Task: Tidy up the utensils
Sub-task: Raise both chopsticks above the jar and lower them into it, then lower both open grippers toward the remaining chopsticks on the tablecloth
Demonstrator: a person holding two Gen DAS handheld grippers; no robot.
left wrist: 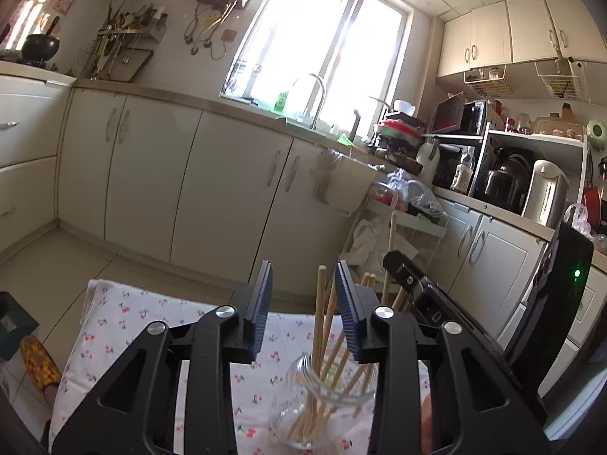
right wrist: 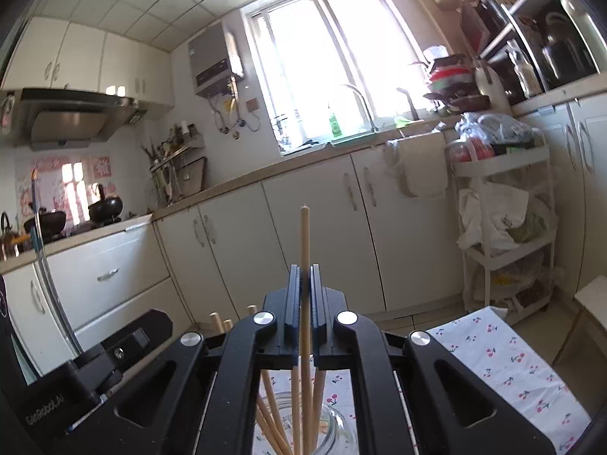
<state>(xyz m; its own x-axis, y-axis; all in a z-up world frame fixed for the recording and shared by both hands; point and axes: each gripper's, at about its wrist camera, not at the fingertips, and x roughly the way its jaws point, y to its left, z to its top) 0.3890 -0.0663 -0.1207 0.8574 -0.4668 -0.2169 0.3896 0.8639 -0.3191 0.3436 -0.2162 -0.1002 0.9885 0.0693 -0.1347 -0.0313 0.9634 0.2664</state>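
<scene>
A clear glass jar (left wrist: 322, 409) stands on a cherry-print cloth (left wrist: 125, 326) and holds several wooden chopsticks (left wrist: 320, 318). My left gripper (left wrist: 303, 303) is open above the jar, its blue pads either side of the chopstick tops without touching them. My right gripper (right wrist: 304, 303) is shut on one upright chopstick (right wrist: 305, 239), whose lower end reaches down into the jar (right wrist: 334, 432) among the other chopsticks (right wrist: 271, 409). The right gripper's body shows in the left wrist view (left wrist: 425, 295), close on the right.
The cloth-covered table (right wrist: 508, 356) stands in a kitchen. Cream cabinets (left wrist: 182, 178) and a sink under a bright window (left wrist: 315, 45) lie ahead. A white trolley (right wrist: 504, 235) with bags stands right. A dark box (left wrist: 11, 326) sits at the left.
</scene>
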